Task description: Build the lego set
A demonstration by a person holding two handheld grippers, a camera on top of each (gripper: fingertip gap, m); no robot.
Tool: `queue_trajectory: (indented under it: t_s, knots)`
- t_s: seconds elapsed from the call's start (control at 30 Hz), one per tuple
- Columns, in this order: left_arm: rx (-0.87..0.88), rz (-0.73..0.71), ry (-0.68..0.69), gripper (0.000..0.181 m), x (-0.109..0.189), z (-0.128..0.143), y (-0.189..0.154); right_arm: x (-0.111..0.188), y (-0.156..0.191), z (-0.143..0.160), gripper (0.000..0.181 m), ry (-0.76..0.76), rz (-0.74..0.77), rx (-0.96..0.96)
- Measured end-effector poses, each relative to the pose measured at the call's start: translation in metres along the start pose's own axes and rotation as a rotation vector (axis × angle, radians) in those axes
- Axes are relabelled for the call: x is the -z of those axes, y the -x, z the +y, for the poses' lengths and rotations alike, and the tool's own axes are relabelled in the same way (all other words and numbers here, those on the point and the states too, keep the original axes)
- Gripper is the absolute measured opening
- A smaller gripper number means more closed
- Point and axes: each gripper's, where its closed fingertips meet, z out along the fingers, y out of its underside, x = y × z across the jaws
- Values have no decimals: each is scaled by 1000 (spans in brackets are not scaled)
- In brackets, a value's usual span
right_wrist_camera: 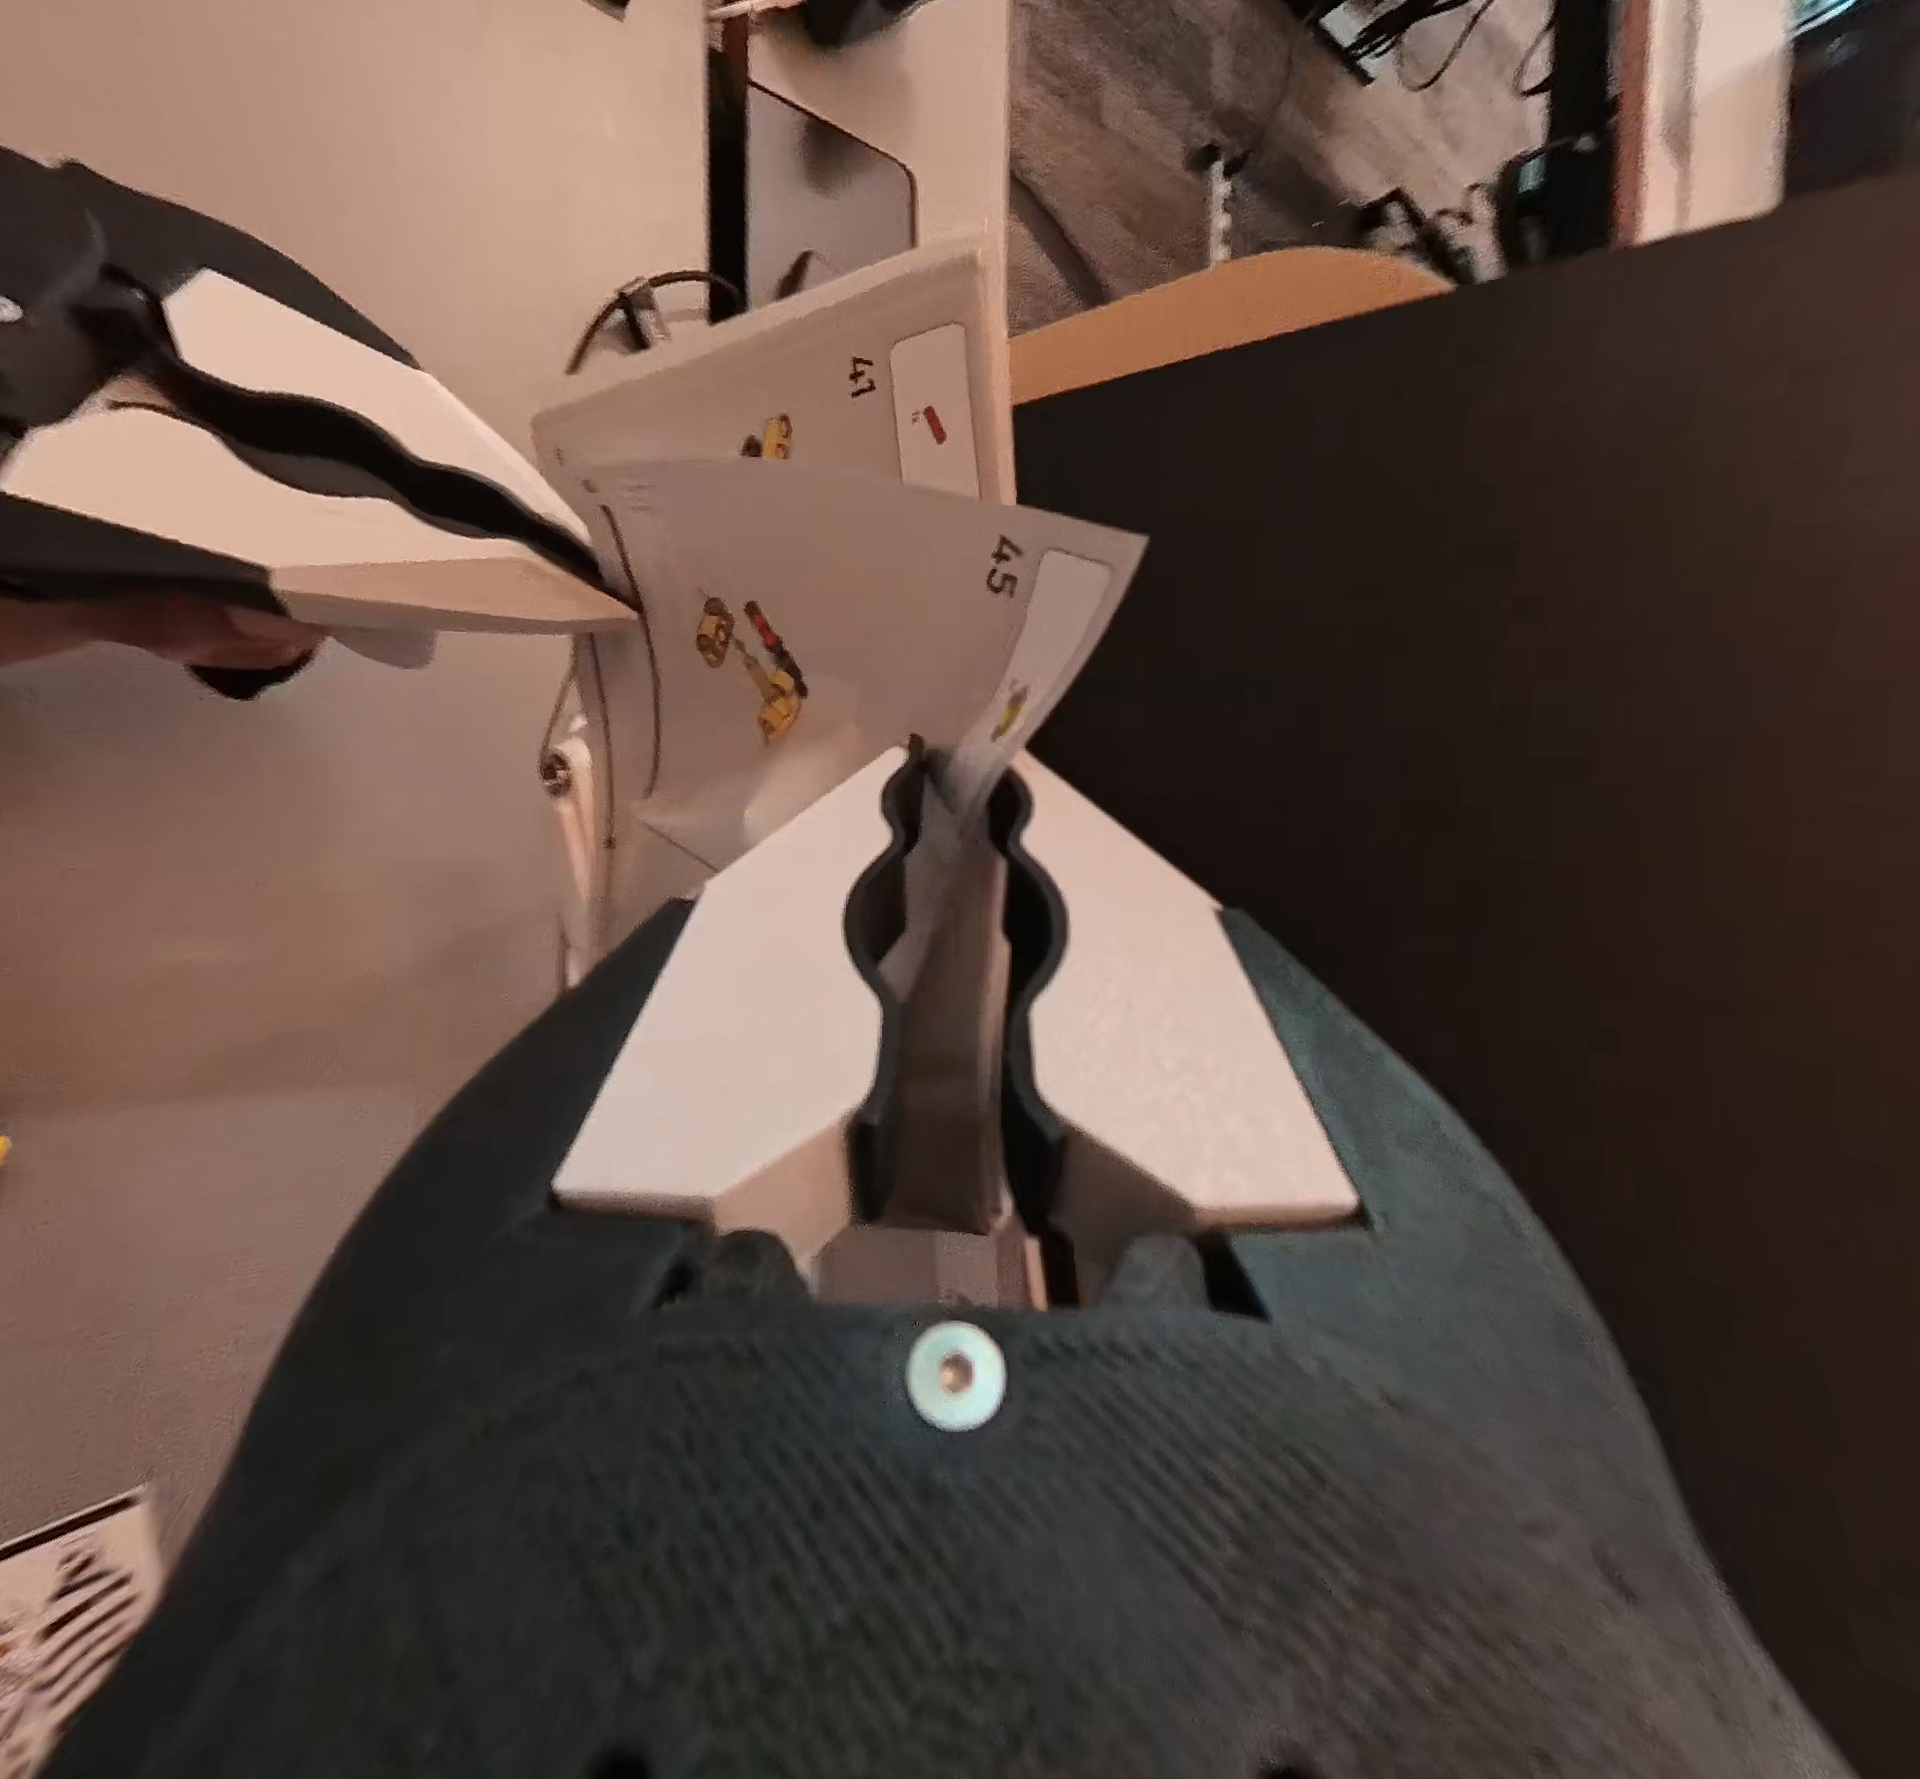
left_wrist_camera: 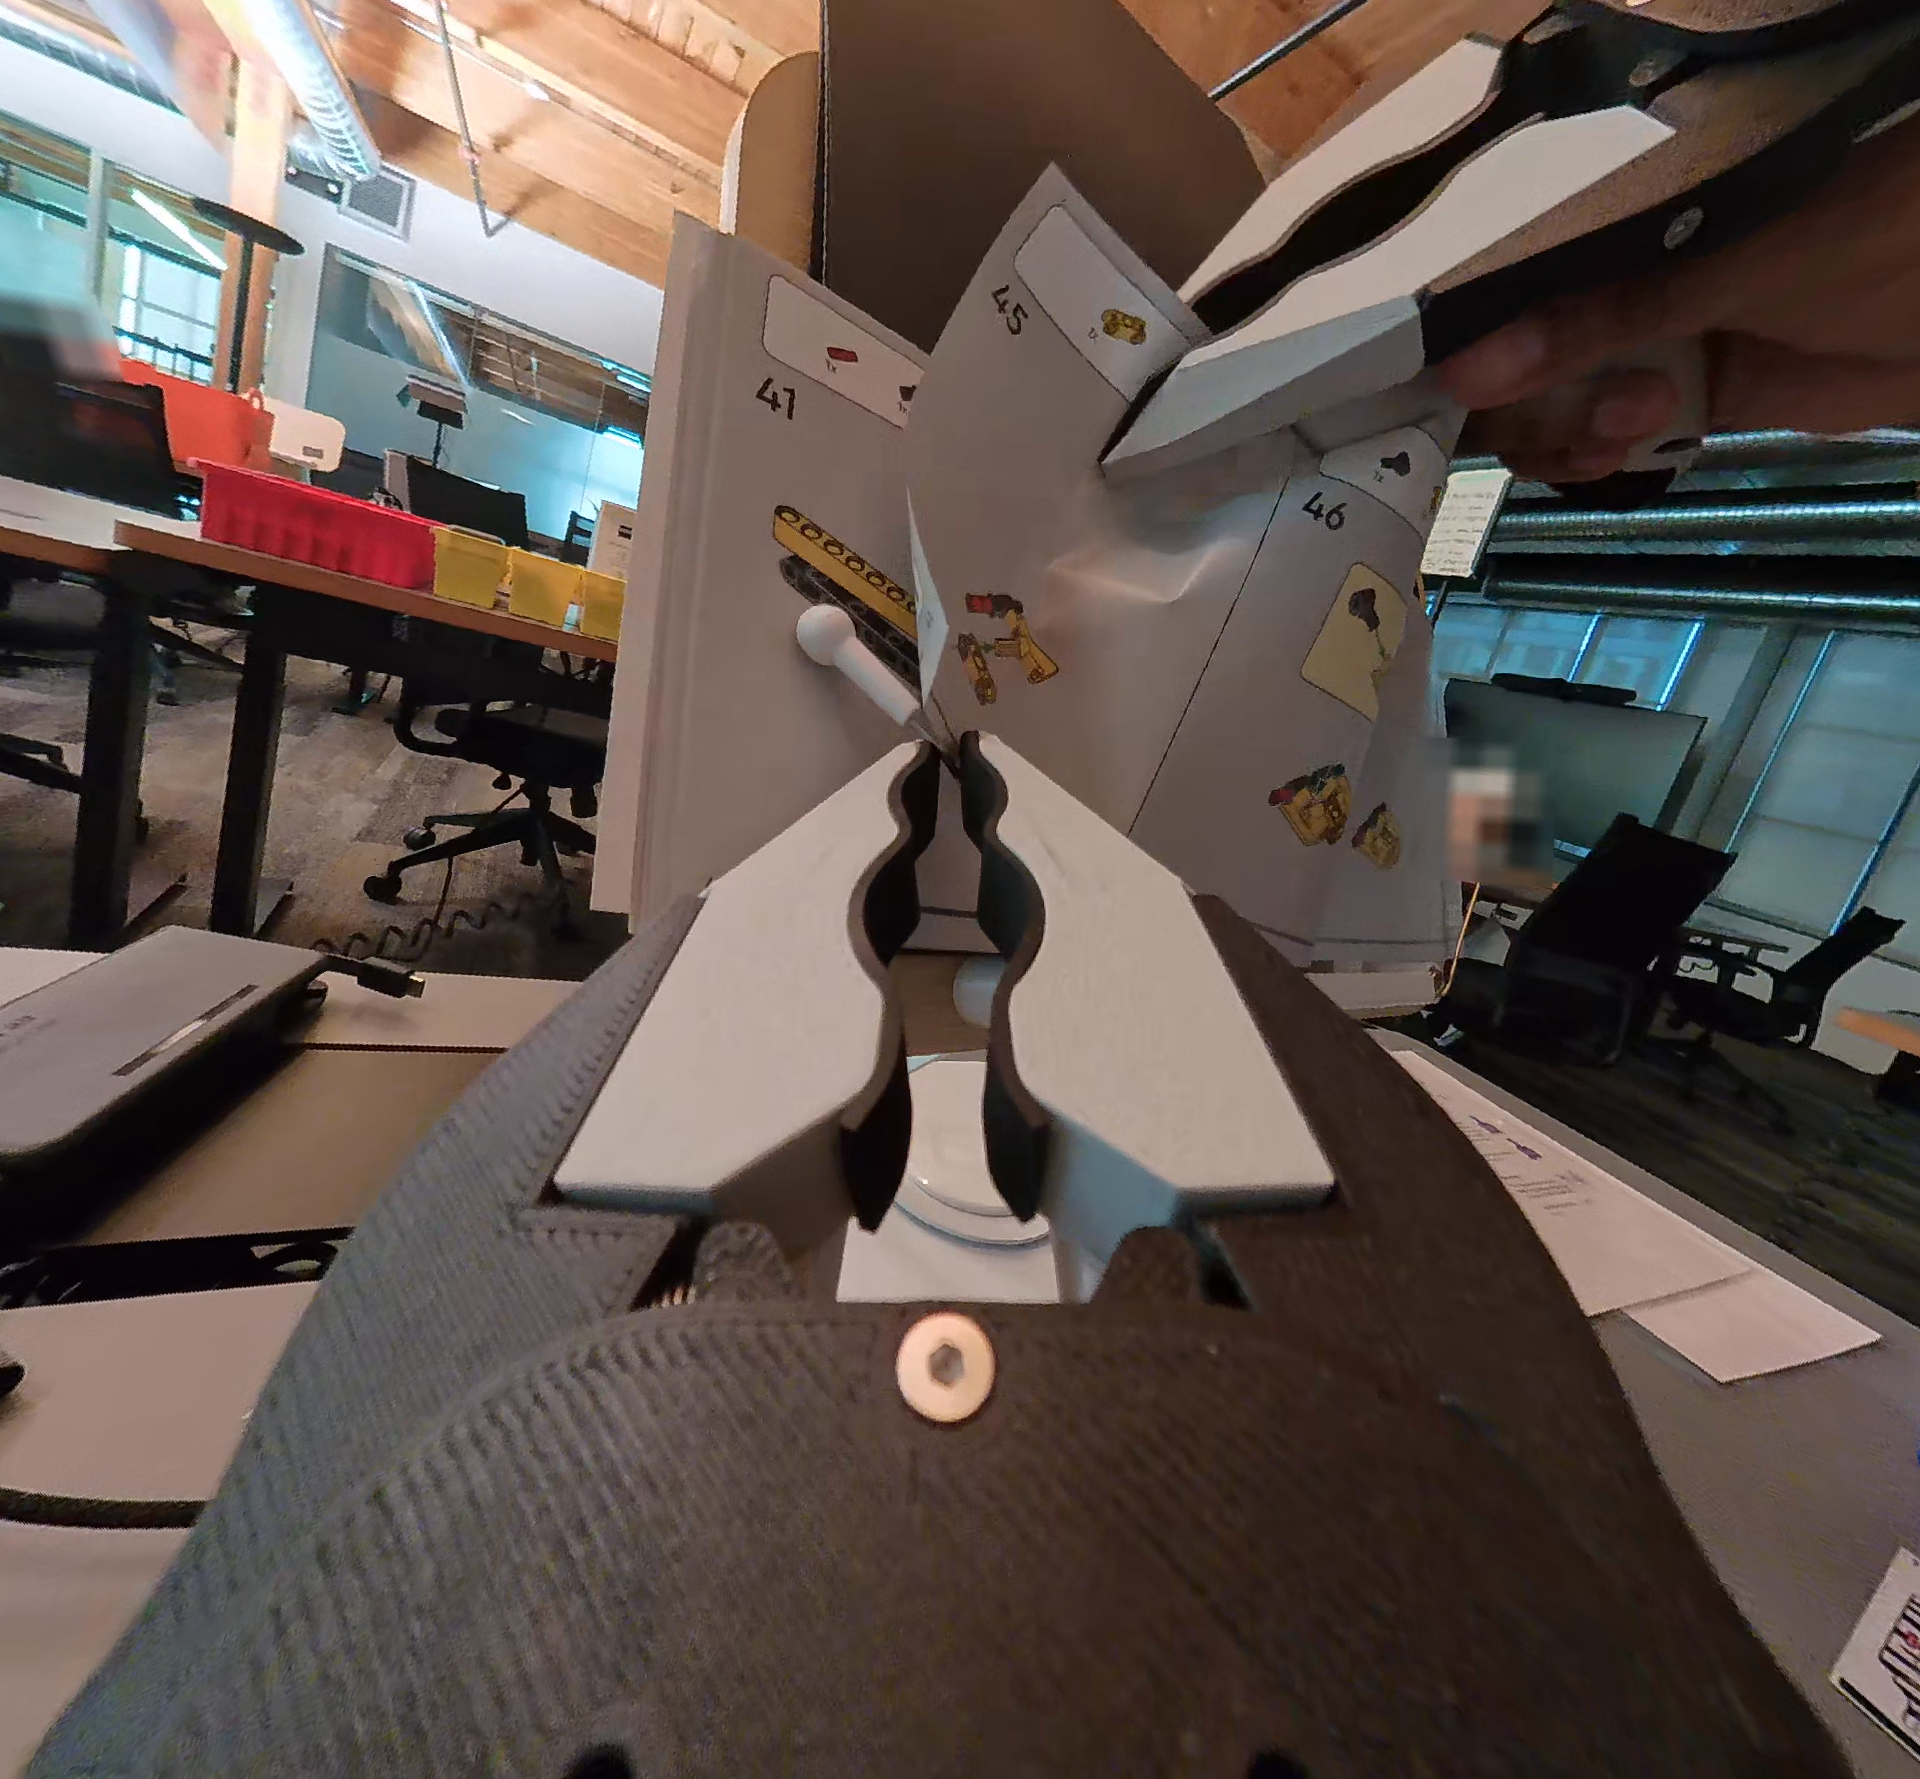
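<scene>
The lego instruction booklet [left_wrist_camera: 1226, 690] stands upright and open on a white stand with a round-headed peg [left_wrist_camera: 840, 640]. One grey page [left_wrist_camera: 997, 441] is lifted away from the rest and curls. My left gripper [left_wrist_camera: 943, 750] is shut, its tips pinching that page's lower edge near the peg. My right gripper [right_wrist_camera: 961, 773] is shut on the page's top corner [right_wrist_camera: 1049, 628]. It also shows in the left wrist view [left_wrist_camera: 1117, 456], coming in from the upper right. The left gripper shows in the right wrist view [right_wrist_camera: 613, 591], at the page's edge. No lego bricks are in view.
A closed dark laptop [left_wrist_camera: 125, 1033] lies on the table at left. White paper sheets [left_wrist_camera: 1621, 1241] lie at right. A dark divider panel [right_wrist_camera: 1455, 690] stands behind the booklet. A red bin [left_wrist_camera: 312, 524] and yellow bins [left_wrist_camera: 530, 576] sit on a far desk.
</scene>
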Motion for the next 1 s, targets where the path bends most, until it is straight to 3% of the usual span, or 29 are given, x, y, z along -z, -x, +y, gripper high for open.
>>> queue_trajectory:
  t_s: [0.03, 0.1, 0.23, 0.4, 0.53, 0.6, 0.73, 0.83, 1.0]
  knots:
    - [4, 0, 0, 1, 0, 0, 0, 1, -3, -1, 18, -3, 39, 22]
    - [14, 4, 2, 1, 0, 0, 1, 3, -13, -3, 44, -18, 139, 37]
    - [35, 11, 5, 1, 0, 0, 1, 20, -26, -8, 71, -68, 336, 22]
    - [62, 6, 11, 1, -1, 1, 2, 74, -21, -42, 63, -387, 640, 105]
    - [77, 8, 13, 1, -2, 1, 3, 97, 8, -58, 58, -509, 689, 193]
    - [89, 10, 9, 1, -2, 1, 2, 81, 34, -61, 33, -501, 588, 281]
    - [97, 14, 5, 1, -1, 0, 2, 14, 46, -35, 23, -276, 433, 319]
    - [109, 22, 12, 1, -2, 0, 2, -23, 40, -22, 15, -192, 366, 286]
    - [143, 23, 13, 1, -2, 1, 3, -44, 31, -10, 0, -116, 368, 234]
